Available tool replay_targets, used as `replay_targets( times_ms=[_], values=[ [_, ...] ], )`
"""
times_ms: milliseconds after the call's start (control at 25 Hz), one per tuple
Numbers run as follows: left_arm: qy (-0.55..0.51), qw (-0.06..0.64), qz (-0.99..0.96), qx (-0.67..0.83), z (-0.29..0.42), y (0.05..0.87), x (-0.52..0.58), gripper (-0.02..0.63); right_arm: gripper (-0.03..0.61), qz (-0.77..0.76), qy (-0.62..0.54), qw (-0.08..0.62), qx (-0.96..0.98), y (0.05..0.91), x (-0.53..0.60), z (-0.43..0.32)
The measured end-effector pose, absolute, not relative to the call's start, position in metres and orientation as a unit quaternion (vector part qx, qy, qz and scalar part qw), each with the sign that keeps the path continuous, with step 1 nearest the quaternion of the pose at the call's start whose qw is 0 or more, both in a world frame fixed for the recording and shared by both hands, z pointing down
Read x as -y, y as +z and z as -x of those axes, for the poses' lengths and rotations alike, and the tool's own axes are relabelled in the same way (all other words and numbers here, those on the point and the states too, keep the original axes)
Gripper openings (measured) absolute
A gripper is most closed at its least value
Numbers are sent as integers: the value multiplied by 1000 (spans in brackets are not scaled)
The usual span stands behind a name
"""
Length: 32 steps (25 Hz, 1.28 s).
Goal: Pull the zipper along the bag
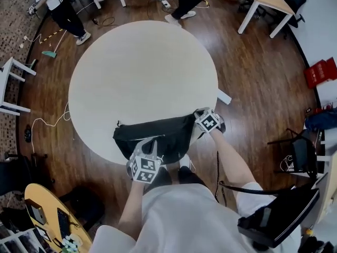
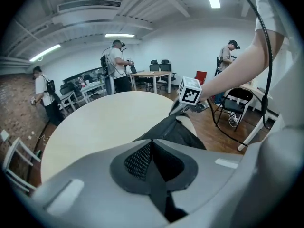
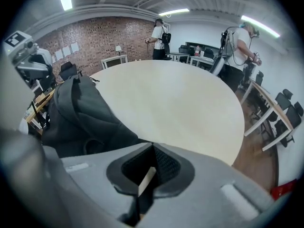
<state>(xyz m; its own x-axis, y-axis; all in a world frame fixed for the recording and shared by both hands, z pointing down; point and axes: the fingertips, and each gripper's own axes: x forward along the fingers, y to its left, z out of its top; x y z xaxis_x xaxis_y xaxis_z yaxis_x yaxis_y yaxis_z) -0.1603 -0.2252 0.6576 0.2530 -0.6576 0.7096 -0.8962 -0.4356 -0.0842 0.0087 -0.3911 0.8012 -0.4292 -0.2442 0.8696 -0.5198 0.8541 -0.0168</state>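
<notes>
Pale round surface (image 1: 142, 62) carries the black bag (image 1: 158, 136) at its 6 o'clock edge. My left tongs (image 2: 152, 167) are clenched on the bag's dark fabric; my right tongs (image 3: 145, 175) are pinched closed at its 3 o'clock end.

No legible text, label or number anywhere.

Black bag (image 1: 158, 136), cream table (image 1: 142, 73), dark brown wood-grain floor (image 1: 253, 62).
</notes>
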Motion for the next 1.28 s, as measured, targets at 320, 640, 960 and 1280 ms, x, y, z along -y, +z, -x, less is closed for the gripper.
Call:
replay_targets(
  times_ms=[320,640,960,1280],
  values=[
    [319,222,-702,597,274,664,184,23,-9,-268,161,491,813,803,399,-15],
    [332,239,-617,672,402,690,166,23,-9,-298,172,505,791,805,399,-18],
    [326,279,-596,679,449,751,170,24,-9,-313,170,506,786,806,397,-18],
    [373,268,-608,648,455,786,198,25,-9,-326,171,516,773,804,400,-15]
  ],
)
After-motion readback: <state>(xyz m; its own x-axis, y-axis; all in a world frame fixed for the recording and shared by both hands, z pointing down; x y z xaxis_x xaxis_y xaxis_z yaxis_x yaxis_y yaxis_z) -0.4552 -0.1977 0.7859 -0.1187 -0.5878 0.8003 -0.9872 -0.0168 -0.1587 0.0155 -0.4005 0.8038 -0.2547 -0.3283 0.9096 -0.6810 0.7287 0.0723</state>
